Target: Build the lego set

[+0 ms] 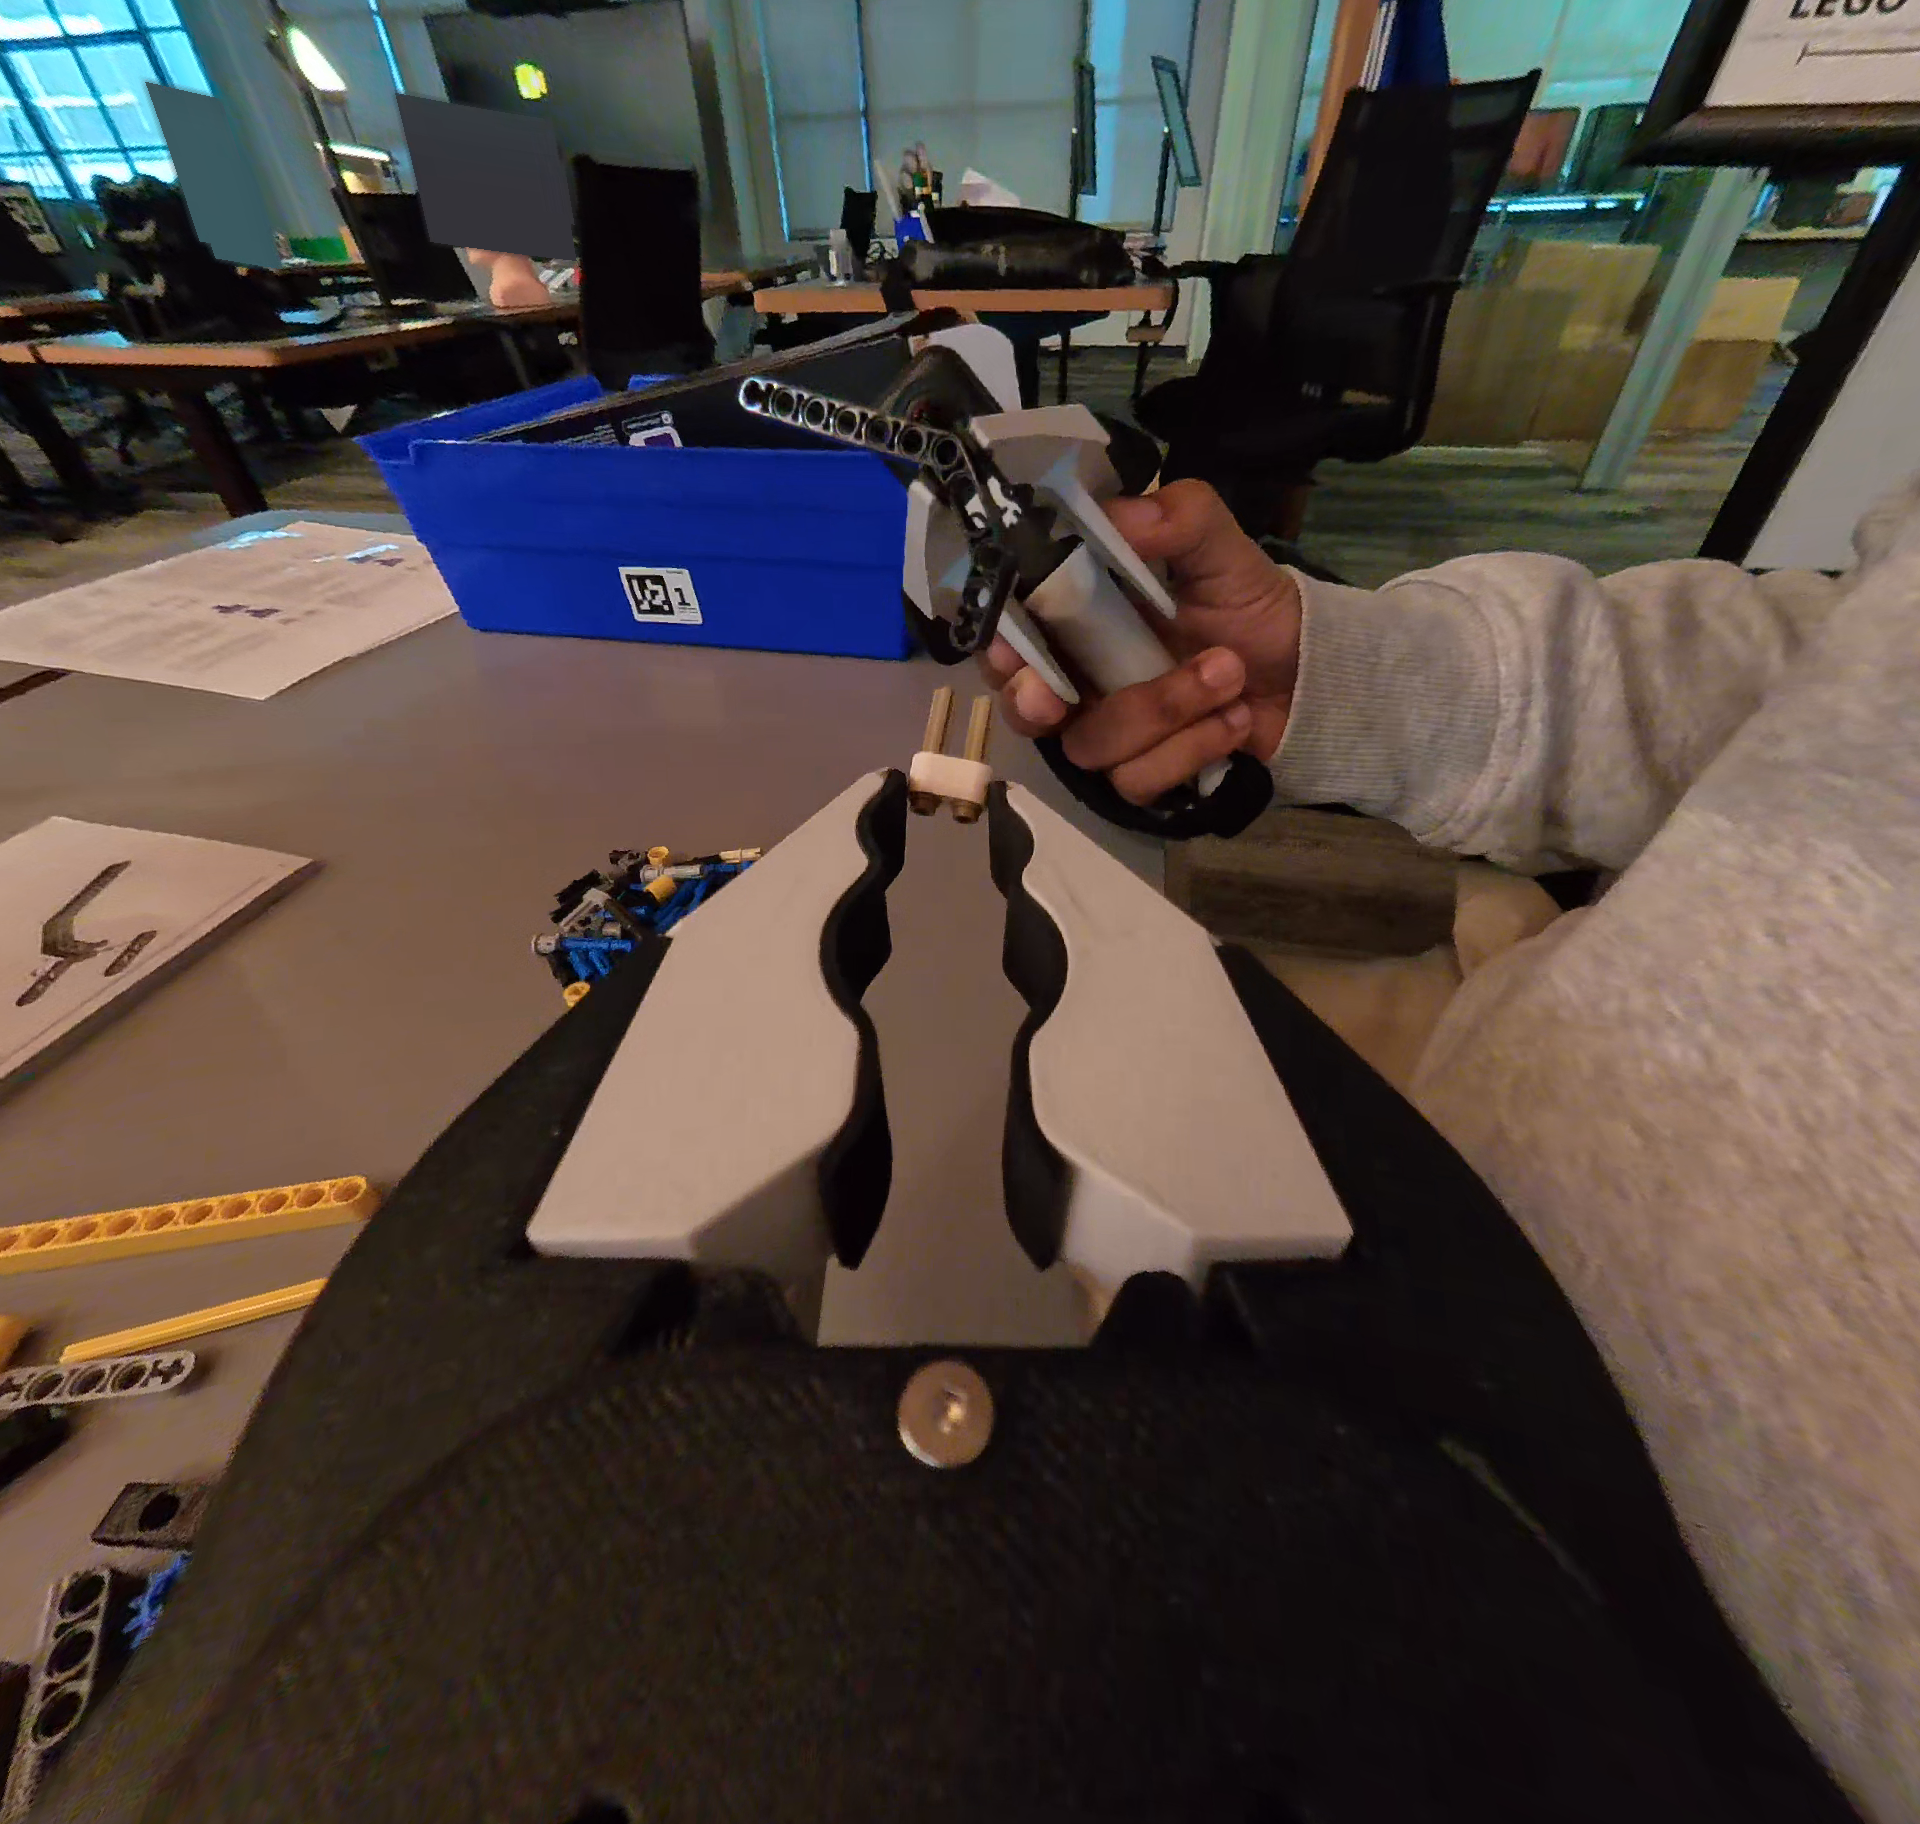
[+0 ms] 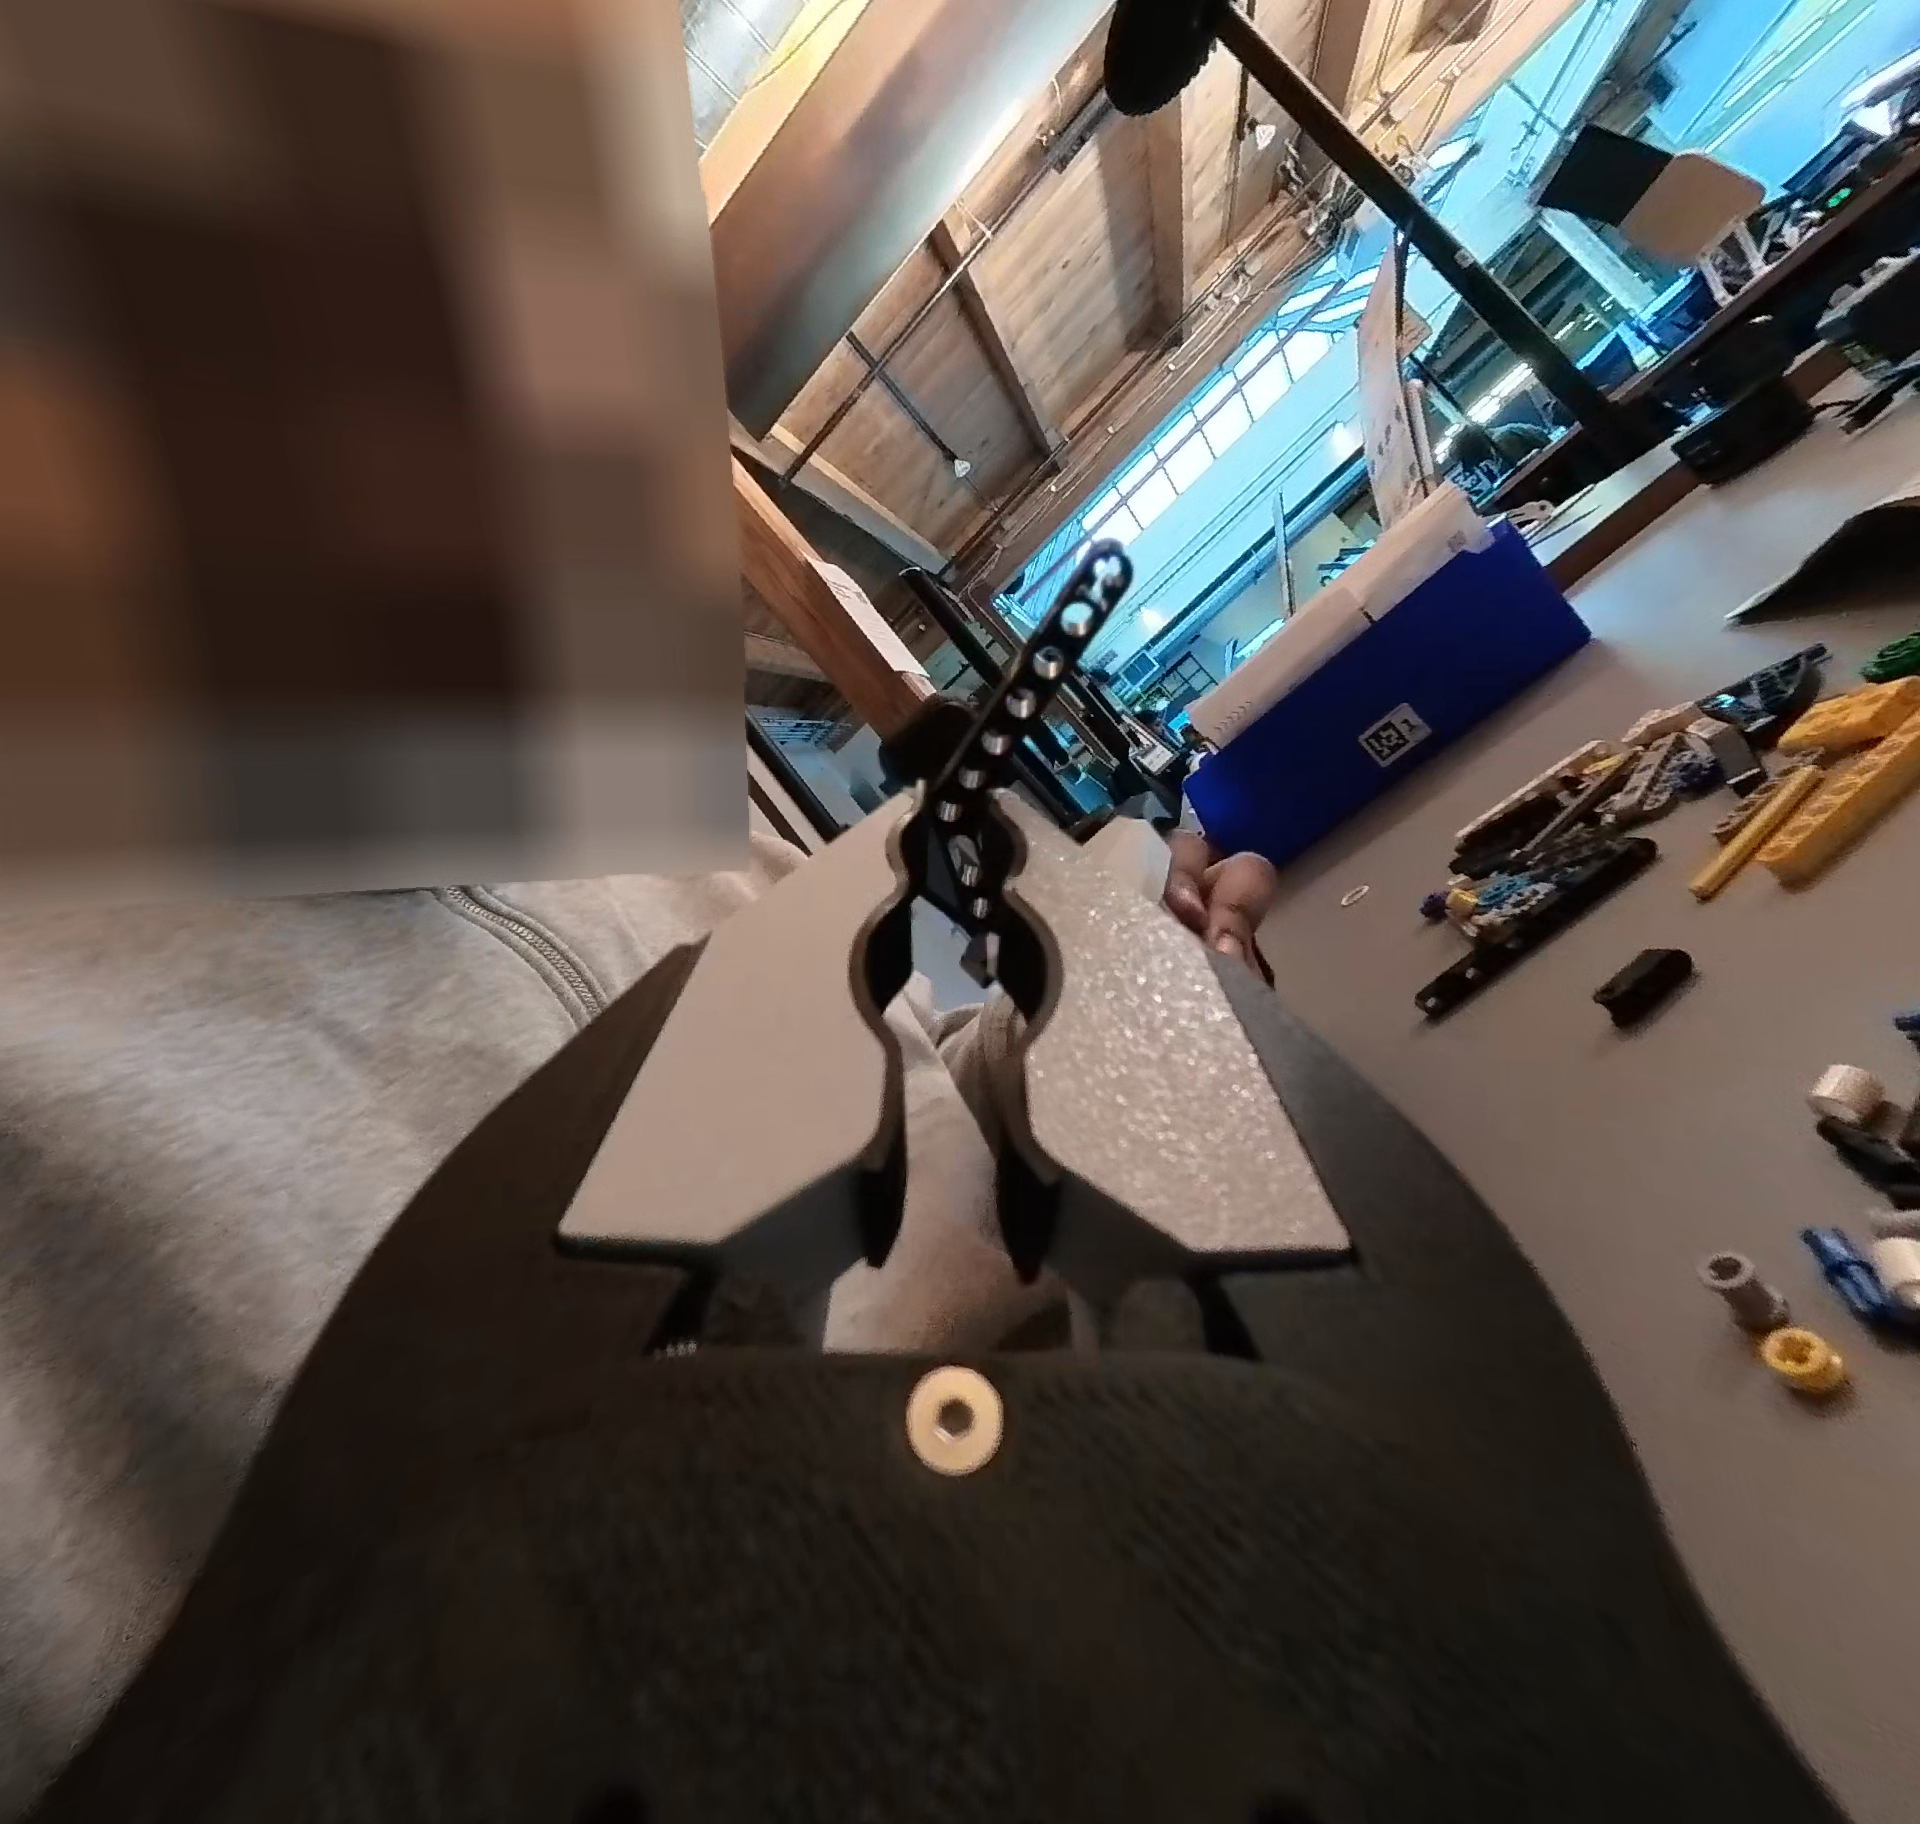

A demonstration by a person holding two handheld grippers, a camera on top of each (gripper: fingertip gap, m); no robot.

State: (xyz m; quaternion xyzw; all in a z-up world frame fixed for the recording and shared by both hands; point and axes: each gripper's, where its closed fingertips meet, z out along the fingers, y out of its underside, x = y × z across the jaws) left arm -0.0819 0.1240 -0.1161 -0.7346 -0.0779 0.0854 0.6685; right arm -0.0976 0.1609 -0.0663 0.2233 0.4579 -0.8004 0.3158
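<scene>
My left gripper (image 1: 945,795) is shut on a small white connector with two tan pins (image 1: 948,758) that stick forward from its tips, above the grey table (image 1: 540,777). My right gripper (image 1: 971,548) shows beyond it, held in a hand, shut on a black angled beam with holes (image 1: 914,465). In the right wrist view my right gripper (image 2: 951,818) holds the same black beam (image 2: 1023,704), tilted up toward the ceiling. The pins sit just below the lower end of the beam, a short gap apart.
A blue bin (image 1: 665,538) stands behind on the table, also in the right wrist view (image 2: 1382,725). Instruction sheets (image 1: 125,933) lie at left. A pile of small blue and black parts (image 1: 623,907), yellow beams (image 1: 187,1218) and loose pieces (image 2: 1621,798) are scattered around. Spacing between my two grippers at the tips: around 7 cm.
</scene>
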